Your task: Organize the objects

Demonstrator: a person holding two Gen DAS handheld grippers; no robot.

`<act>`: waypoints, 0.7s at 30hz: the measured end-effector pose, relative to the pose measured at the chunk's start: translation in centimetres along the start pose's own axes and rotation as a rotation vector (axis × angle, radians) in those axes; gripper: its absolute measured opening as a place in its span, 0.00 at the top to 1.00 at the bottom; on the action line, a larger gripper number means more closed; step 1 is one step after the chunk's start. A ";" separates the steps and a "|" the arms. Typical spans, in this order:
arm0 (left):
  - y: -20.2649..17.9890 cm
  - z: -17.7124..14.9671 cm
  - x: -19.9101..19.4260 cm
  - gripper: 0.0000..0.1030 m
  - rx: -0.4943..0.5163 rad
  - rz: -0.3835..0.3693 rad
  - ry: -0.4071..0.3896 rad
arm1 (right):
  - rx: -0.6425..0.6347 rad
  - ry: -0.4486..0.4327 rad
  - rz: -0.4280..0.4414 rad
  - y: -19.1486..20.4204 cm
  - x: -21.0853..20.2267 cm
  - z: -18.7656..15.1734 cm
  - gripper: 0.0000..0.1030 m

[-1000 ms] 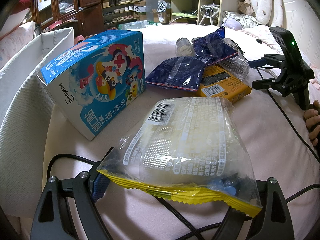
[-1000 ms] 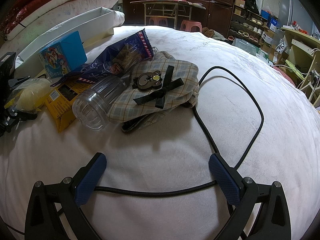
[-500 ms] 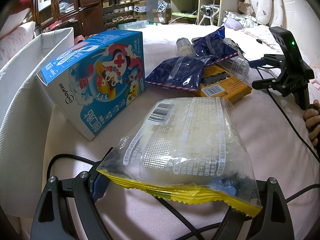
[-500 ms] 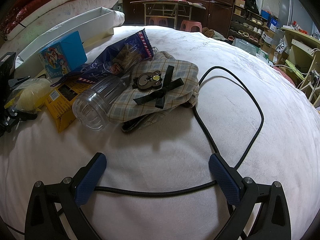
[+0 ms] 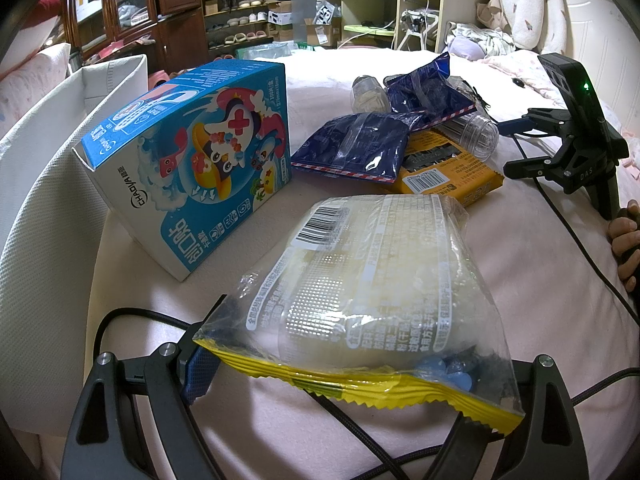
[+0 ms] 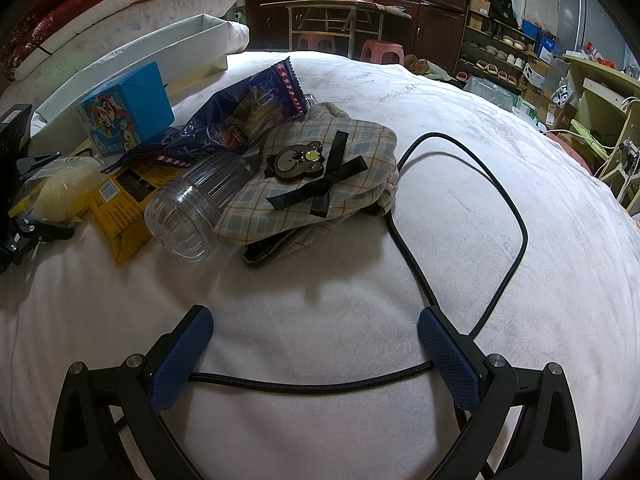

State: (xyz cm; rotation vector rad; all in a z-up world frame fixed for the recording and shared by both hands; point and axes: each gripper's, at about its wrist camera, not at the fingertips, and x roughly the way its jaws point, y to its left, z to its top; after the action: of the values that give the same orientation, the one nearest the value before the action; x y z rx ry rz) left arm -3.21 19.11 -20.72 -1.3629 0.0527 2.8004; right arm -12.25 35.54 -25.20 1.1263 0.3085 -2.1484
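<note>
My left gripper (image 5: 356, 364) is shut wide on a clear snack bag (image 5: 380, 280) with a yellow crimped edge, and holds it just above the bed. The bag hides the right pad. A blue cartoon box (image 5: 192, 168) stands to the left of the bag. Behind it lie dark blue snack bags (image 5: 360, 148), a yellow packet (image 5: 448, 172) and a clear jar (image 6: 196, 208) on its side. A plaid pouch (image 6: 320, 184) with a bear badge and a black bow rests against the jar. My right gripper (image 6: 316, 344) stands open over bare bedding, in front of the pouch.
A white fabric bin (image 5: 40, 200) stands along the bed's left side behind the blue box. A black cable (image 6: 480, 208) loops over the bed and runs under the right gripper's fingers. A person's hand (image 5: 626, 240) shows at the right edge. Shelves and a desk stand beyond the bed.
</note>
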 end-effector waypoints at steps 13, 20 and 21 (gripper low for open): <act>0.0 0.0 0.0 0.16 -0.001 0.001 0.000 | 0.021 -0.005 0.003 0.0 0.0 0.0 0.00; 0.0 0.0 0.0 0.15 -0.001 0.001 0.000 | 0.022 -0.005 0.003 0.0 0.0 0.0 0.00; 0.0 0.0 0.0 0.15 -0.001 0.001 0.000 | 0.022 -0.005 0.003 0.1 0.0 0.0 0.00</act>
State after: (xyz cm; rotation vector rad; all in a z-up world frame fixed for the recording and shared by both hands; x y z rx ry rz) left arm -3.21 19.10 -20.71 -1.3636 0.0515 2.8018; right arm -12.22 35.48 -25.22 1.1333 0.2811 -2.1565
